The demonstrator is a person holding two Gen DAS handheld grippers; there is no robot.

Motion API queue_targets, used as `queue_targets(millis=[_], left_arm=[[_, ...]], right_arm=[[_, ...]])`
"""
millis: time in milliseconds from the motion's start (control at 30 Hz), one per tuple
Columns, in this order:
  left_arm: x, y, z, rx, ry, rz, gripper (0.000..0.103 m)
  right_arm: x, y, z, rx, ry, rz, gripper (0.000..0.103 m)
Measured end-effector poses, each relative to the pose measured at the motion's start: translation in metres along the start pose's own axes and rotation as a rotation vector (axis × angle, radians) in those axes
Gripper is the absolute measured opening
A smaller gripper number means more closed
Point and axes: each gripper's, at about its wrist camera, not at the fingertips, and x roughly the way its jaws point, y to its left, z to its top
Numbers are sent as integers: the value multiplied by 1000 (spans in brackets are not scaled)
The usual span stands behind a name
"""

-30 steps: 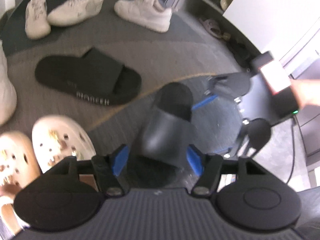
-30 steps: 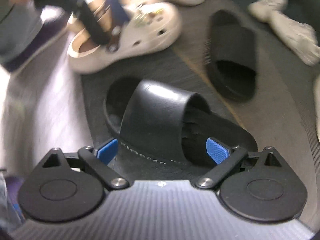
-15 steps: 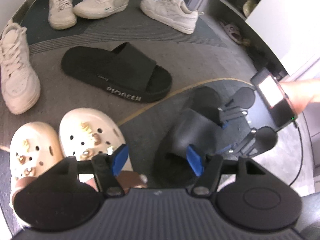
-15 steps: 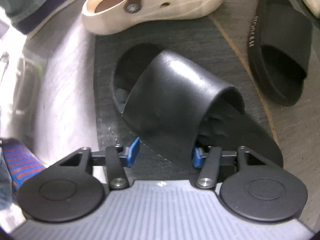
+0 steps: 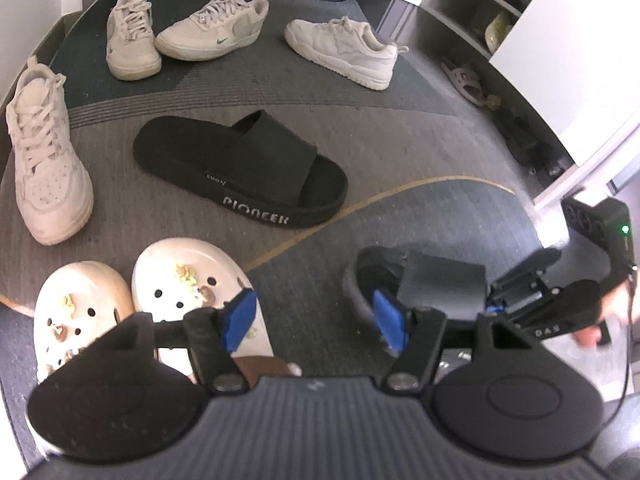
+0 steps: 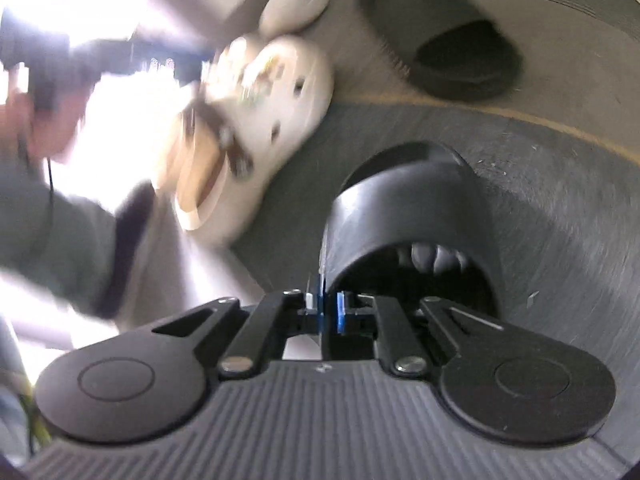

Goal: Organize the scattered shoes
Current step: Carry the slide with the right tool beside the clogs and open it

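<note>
A black slide [image 5: 440,284] lies on the dark carpet at the lower right. My right gripper [image 6: 329,306] has its jaws closing tight on the left edge of the slide's strap [image 6: 408,208], blue pads pinching it. From the left wrist view that right gripper [image 5: 490,304] reaches in from the right. Its mate, a black slide marked PIONEER [image 5: 240,168], rests mid-floor. My left gripper [image 5: 316,320] hangs open over the carpet between the cream clogs [image 5: 192,280] and the held slide, with nothing between its fingers.
Several white sneakers are spread over the far carpet [image 5: 44,160] [image 5: 130,36] [image 5: 216,28] [image 5: 344,50]. An open shoe cabinet [image 5: 480,12] with a white door [image 5: 580,60] stands at the right, a pink sandal [image 5: 466,80] before it. A person's sleeve [image 6: 60,232] shows at the left.
My right gripper went from straddling the slide's strap with open jaws to pinching its edge, and it has rolled over. The left gripper's view drifted sideways; its jaws stayed the same width.
</note>
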Motion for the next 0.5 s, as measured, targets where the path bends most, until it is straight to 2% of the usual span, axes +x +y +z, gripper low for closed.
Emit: queue_targets(millis=[33, 133, 200, 233, 367, 500], left_arm=[[-1, 0, 1, -1, -6, 2, 67], [-3, -1, 7, -11, -31, 10, 67], [-4, 0, 9, -19, -37, 12, 67], [-5, 0, 10, -22, -39, 12, 67], [-5, 0, 7, -18, -36, 2, 67], [-6, 1, 5, -19, -39, -5, 67]], right_arm=[[2, 3, 0, 75, -51, 4, 10], [12, 14, 0, 138, -119, -36, 10], [17, 18, -1, 263, -208, -51, 10], [20, 22, -2, 297, -224, -63, 10], [30, 33, -7, 417, -260, -98, 10], [46, 40, -9, 491, -229, -112, 10]])
